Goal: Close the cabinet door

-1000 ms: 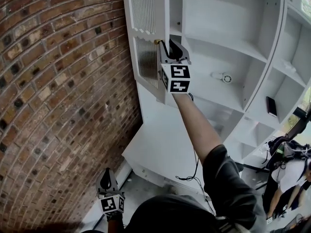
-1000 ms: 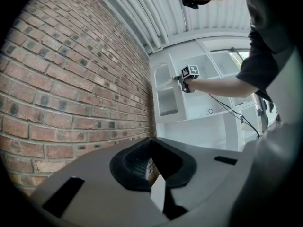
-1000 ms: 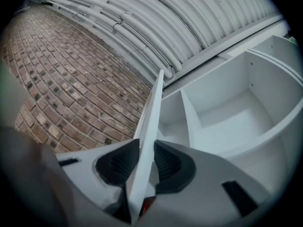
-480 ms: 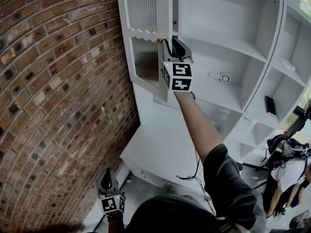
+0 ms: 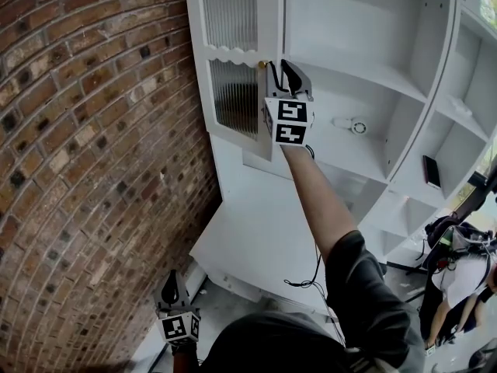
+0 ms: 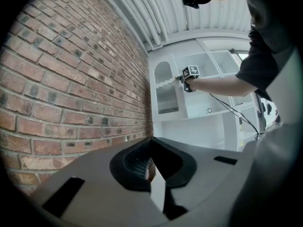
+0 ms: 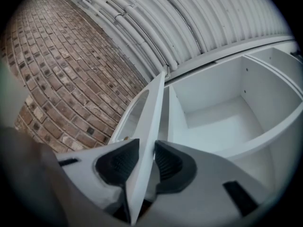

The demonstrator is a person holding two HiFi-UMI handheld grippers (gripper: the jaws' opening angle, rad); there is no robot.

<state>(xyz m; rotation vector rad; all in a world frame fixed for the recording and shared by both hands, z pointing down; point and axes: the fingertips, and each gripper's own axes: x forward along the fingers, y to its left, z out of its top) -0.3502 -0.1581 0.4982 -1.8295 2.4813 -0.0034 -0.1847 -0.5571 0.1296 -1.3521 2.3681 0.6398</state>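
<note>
Red-brown brick wall along the left, mortar lines pale. Overhead, a white ribbed ceiling, with pale pipes where it meets the brick. Beside the wall, a tall white shelving unit of open compartments, evenly lit. Grey floor at its foot. Daylight at the far right edge.

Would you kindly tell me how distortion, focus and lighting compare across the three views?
Head view: fisheye bows the brick wall and cabinet, sharp, even light. Left gripper view: dark round vignette, the left tool near the lens is soft, the far cabinet crisp. Right gripper view: ceiling ribs curve, the door edge in the right tool blurs close up, white shelves bright with soft shadows.
</note>
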